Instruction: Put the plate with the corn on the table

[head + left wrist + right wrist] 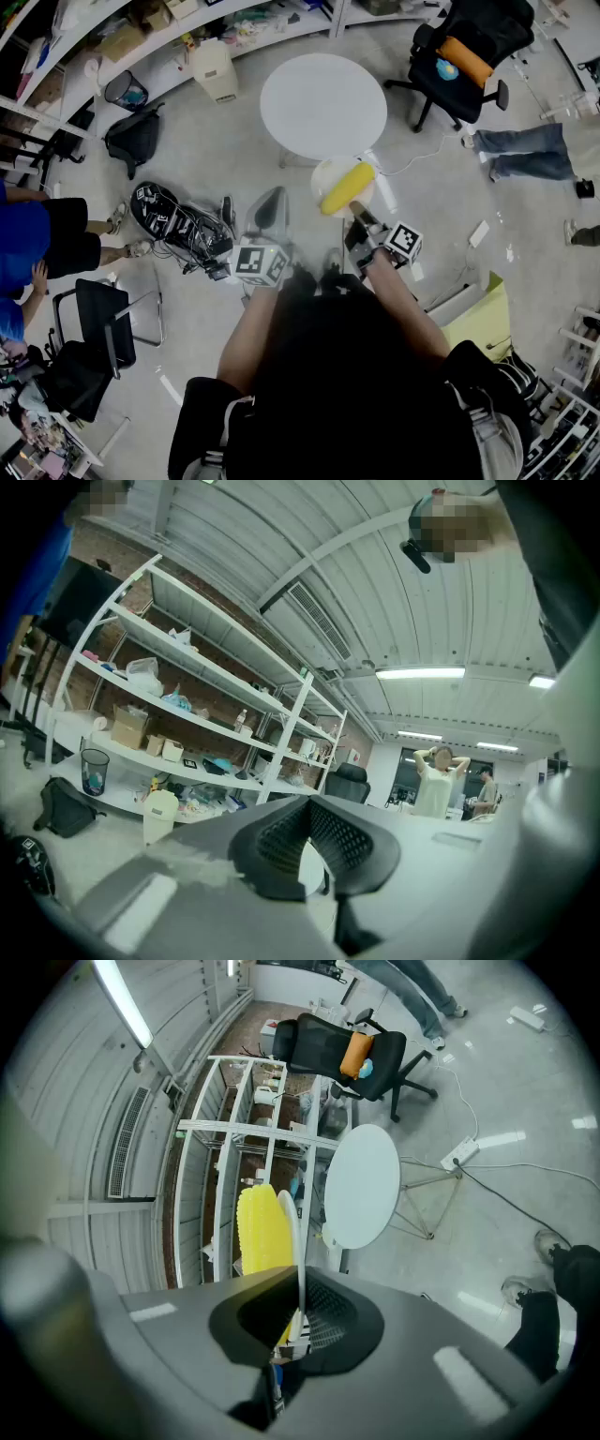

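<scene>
A white plate (324,174) with a yellow corn cob (347,186) on it hangs above the floor, just in front of the round white table (323,103). My right gripper (357,208) is shut on the plate's near rim. In the right gripper view the plate (297,1227) shows edge-on between the jaws, with the corn (261,1232) to its left and the table (361,1185) beyond. My left gripper (274,202) hangs to the plate's left, apart from it. Its jaws meet at the tips with nothing in them (311,803).
A black office chair (464,56) with an orange cushion stands right of the table. White shelving (141,37) runs along the back, with a bin (125,91), a black bag (134,136) and a white container (216,70) below. Cables and gear (178,225) lie left. People's legs (525,150) show right.
</scene>
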The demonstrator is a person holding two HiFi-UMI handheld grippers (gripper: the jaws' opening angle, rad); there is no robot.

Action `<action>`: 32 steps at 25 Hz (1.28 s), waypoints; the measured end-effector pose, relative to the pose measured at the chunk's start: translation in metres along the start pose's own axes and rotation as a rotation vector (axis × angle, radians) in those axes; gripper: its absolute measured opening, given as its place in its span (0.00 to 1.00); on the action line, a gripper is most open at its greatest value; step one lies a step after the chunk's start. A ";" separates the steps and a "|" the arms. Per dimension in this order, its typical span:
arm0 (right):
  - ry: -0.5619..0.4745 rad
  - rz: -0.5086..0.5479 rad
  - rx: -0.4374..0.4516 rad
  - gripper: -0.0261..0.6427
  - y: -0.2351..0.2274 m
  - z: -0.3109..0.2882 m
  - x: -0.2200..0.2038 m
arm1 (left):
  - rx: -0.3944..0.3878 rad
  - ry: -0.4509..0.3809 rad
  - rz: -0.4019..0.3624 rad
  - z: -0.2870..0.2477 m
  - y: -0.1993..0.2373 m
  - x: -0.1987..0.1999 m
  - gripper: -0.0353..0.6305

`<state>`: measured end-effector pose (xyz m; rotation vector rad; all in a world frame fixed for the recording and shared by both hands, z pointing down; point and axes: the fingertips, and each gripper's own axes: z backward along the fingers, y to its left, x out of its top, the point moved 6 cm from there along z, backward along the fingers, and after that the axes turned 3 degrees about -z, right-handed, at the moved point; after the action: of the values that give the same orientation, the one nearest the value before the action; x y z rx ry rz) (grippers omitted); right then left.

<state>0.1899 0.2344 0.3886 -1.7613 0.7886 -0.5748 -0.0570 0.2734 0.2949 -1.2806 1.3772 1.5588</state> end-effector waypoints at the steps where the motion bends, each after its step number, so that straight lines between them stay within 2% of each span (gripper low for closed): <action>1: 0.000 0.001 0.001 0.07 0.000 -0.001 0.000 | -0.002 0.000 0.000 -0.001 0.000 0.000 0.05; 21: -0.076 -0.034 0.005 0.07 0.000 -0.014 -0.009 | -0.077 0.011 0.007 -0.012 0.016 0.006 0.05; 32: -0.067 -0.021 0.009 0.07 0.004 -0.042 0.006 | -0.072 0.006 0.007 -0.044 0.023 0.008 0.05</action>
<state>0.1625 0.2025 0.3977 -1.7733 0.7216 -0.5298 -0.0710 0.2251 0.2967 -1.3253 1.3417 1.6242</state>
